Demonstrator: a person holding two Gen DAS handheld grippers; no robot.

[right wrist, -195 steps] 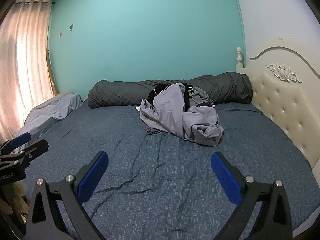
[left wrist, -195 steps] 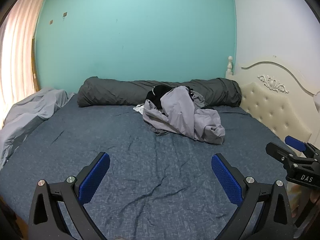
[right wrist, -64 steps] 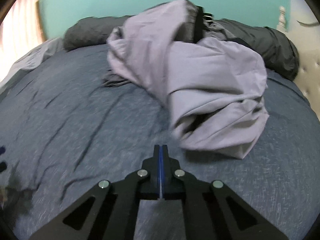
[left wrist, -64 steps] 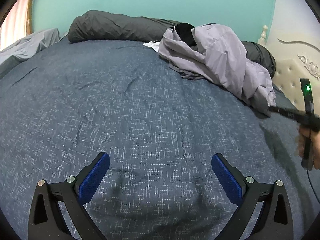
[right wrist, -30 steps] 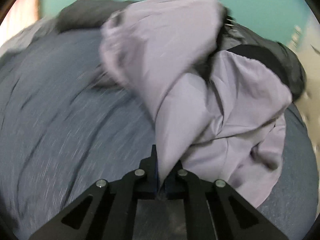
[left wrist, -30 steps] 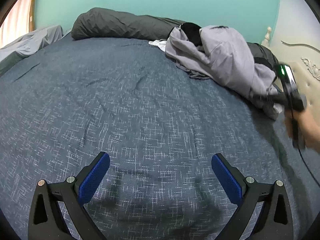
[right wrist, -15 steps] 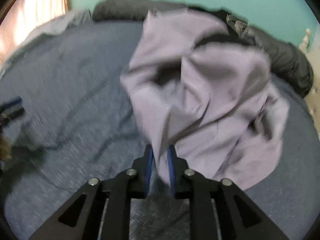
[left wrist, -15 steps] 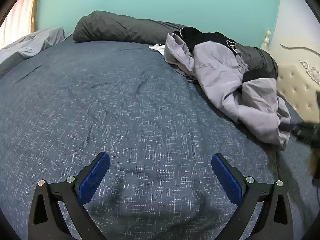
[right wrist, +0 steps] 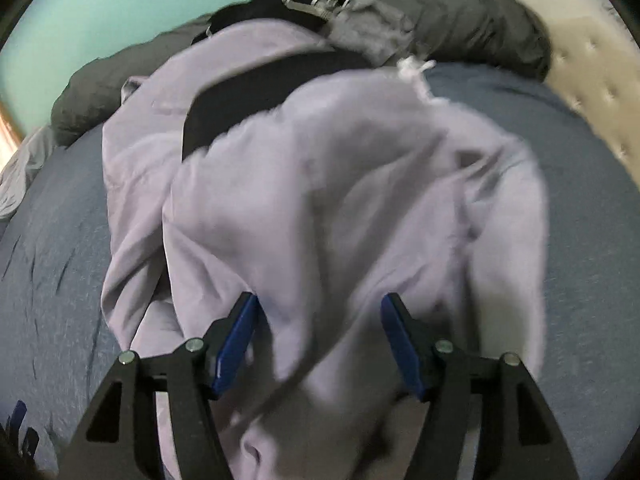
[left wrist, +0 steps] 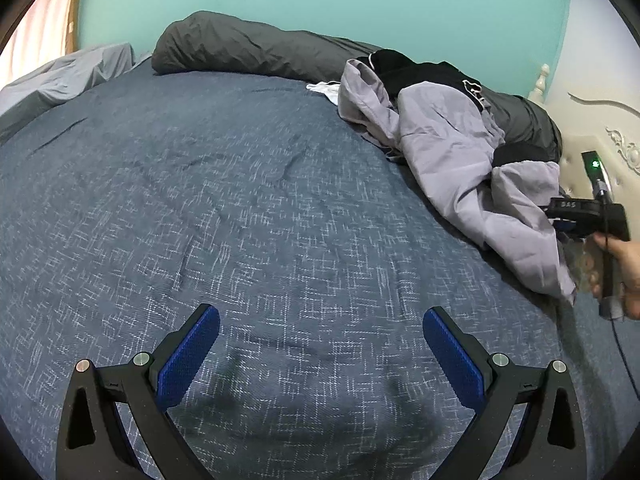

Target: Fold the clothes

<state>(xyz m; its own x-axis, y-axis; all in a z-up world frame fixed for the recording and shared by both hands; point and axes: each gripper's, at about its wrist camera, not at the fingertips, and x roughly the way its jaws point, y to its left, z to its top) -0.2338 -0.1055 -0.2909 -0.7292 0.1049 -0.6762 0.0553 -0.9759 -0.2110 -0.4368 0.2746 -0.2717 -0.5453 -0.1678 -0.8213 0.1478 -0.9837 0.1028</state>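
Your left gripper (left wrist: 321, 354) hung over the bed (left wrist: 200, 208), jaws spread wide, blue pads (left wrist: 188, 356) apart with nothing but blue sheet between them. Over on your right side, the lilac garment (left wrist: 452, 148) lay in a rumpled heap near the headboard (left wrist: 600, 152), draped partly over a black garment (left wrist: 424, 72) and up against the long grey bolster (left wrist: 248, 48) that ran along the teal wall (left wrist: 320, 0). A bit of white cloth (left wrist: 326, 90) peeked out beside the heap. Your right hand (left wrist: 622, 268) showed at the edge of the left view, wrapped round the handle of the right gripper (right wrist: 318, 344), which sat at the near edge of the lilac heap. From the right wrist view, that gripper's jaws had just been opening and stood parted, pads (right wrist: 236, 344) clear on both sides, with a loose fold of the lilac garment (right wrist: 340, 208) lying between them but not pinched. The picture was blurred there, so the fold's edges were hard to read. A black band (right wrist: 260, 88) crossed the upper part of the lilac cloth, with grey straps (right wrist: 316, 0) bunched behind it. A pale sheet (left wrist: 68, 76) lay crumpled at the far left by the curtain (left wrist: 36, 44).
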